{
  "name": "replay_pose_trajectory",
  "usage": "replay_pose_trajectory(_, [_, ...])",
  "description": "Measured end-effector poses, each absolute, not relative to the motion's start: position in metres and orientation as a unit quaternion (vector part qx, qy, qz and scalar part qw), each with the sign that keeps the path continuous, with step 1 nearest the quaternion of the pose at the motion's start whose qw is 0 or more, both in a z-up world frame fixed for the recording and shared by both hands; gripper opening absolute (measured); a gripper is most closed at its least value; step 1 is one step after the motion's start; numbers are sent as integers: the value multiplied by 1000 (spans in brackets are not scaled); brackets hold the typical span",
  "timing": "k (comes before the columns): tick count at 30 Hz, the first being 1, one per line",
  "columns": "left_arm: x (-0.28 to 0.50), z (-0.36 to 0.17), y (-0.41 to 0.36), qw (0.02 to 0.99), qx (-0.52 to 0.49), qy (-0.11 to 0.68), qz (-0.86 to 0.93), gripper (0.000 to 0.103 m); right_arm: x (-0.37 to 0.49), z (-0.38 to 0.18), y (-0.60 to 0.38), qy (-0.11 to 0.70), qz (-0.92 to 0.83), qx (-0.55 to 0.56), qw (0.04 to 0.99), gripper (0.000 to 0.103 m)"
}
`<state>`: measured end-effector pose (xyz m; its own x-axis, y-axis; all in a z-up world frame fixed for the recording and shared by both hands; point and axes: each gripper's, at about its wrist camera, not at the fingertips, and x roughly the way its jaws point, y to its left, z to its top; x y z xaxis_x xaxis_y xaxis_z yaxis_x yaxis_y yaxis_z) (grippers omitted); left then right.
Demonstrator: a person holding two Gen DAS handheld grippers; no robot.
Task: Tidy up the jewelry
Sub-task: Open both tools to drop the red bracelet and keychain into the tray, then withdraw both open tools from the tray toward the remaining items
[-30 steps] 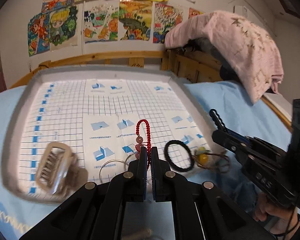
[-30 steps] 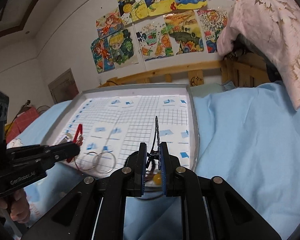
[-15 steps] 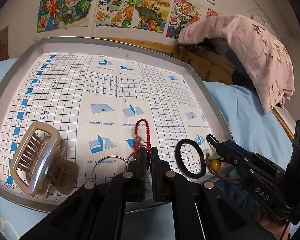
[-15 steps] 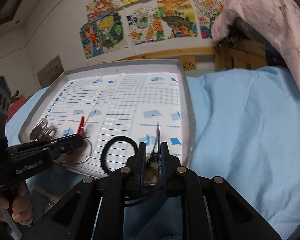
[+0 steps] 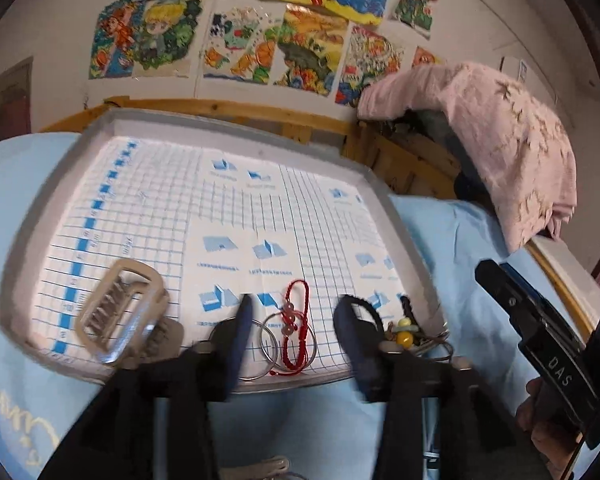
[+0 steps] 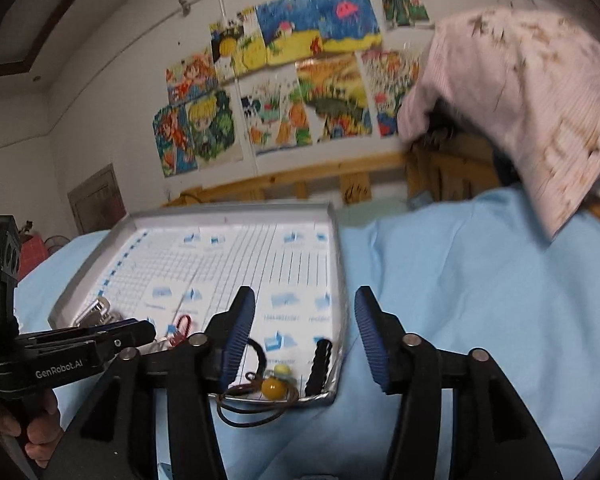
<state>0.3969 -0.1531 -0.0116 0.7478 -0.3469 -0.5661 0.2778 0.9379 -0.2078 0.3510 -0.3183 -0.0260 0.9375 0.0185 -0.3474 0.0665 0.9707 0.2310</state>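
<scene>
Both our grippers are opening over the near edge of the tray (image 5: 44, 216). Our left gripper (image 5: 296, 316) has its jaws apart, clamping nothing; the red bracelet (image 5: 296, 320) lies flat between them on two silver hoops (image 5: 278, 354). Our right gripper (image 6: 304, 332) also spreads empty, the yellow-bead cord (image 6: 272, 386) loose just beneath its fingers.

Both fisheye views look forward and slightly down from close behind their own claws, across the near edge of the tray (image 5: 52, 208) toward the picture-covered wall (image 6: 112, 104). They share the tray, the blue bed (image 6: 460, 288) and the wall; each catches the other claw at its side.
</scene>
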Motion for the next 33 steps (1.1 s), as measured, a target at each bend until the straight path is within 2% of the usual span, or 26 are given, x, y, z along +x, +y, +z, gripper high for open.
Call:
replay_pose_trajectory(1, [392,-7,-150,937,-57,306,-159,66,348,-22,-319,174,-15,118,978,52])
replay_pose_trajectory(3, [379,6,-143,948,-59,278,-143,69,340,-15,-320,166,-21,116,979,56])
replay_pose_trajectory(5, [367,18,-137,954,-58,264,-128,88,331,-7,-323,156,-21,124,980,58])
replay_pose_trajectory(8, [341,37,-123,966,-69,229,-97,102,315,6,-322,141,-17,137,980,70])
replay_pose_trajectory(10, [322,49,-113,972,-81,205,-81,103,301,18,-318,130,-11,125,984,87])
replay_pose_trajectory(14, [281,70,-98,982,-90,155,-58,103,271,38,-310,96,1,109,989,102])
replay_pose_trajectory(23, [205,94,-81,993,-55,101,-34,103,207,77,-283,43,24,88,995,102])
replay_pose_trajectory(33, [159,91,-51,994,-53,99,-16,103,151,89,-252,22,45,70,996,102])
